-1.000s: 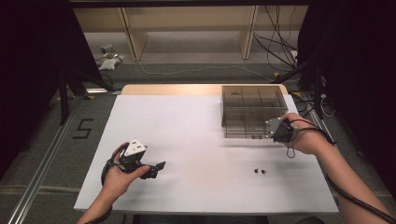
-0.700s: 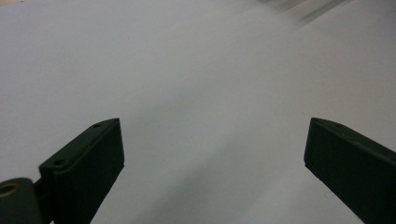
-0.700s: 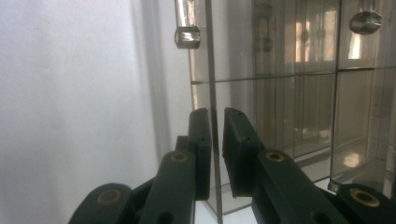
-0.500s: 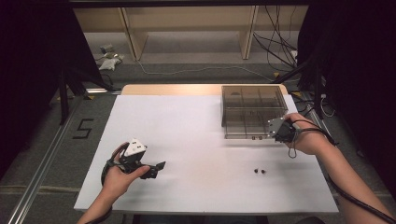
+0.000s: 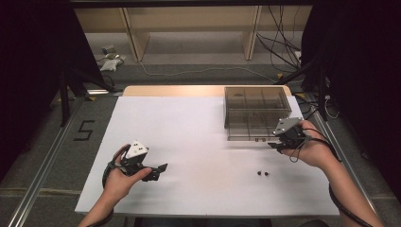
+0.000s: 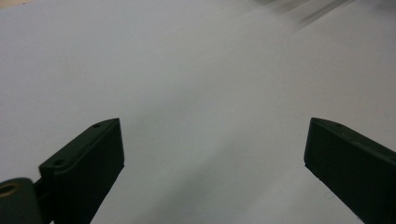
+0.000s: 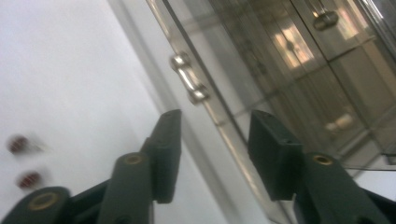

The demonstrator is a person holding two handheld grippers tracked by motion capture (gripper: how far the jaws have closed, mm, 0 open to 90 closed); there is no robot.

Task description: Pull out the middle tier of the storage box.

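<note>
Two small dark pieces (image 5: 263, 173) lie on the white desk (image 5: 189, 137) at the near right, close together, and I cannot tell what they are; in my right gripper view they are two reddish blurs (image 7: 23, 161) at the left edge. The clear compartment box (image 5: 256, 112) stands at the far right of the desk, its lid down and its metal latch (image 7: 189, 85) on the near wall.

My right gripper (image 5: 280, 143) hovers at the box's near right corner. Its fingers (image 7: 168, 151) have just been opening and now stand about half apart; the box's near edge runs up through the gap between them, but the pads do not press on it, so I hold nothing there. My left gripper (image 5: 158, 171) rests low over bare desk at the near left, its fingers (image 6: 91, 163) spread wide with only white surface between them.

I judge the step in hand to be working at the box's front edge, perhaps to get the lid up. What could go wrong: the box looks light and nothing braces it, so a push from my right fingers could slide it toward the far side instead of lifting the lid. The latch sits off to one side of my fingers, so closing here may catch only the smooth rim and slip. The two small pieces lie near my right forearm; a careless sweep would scatter them.
</note>
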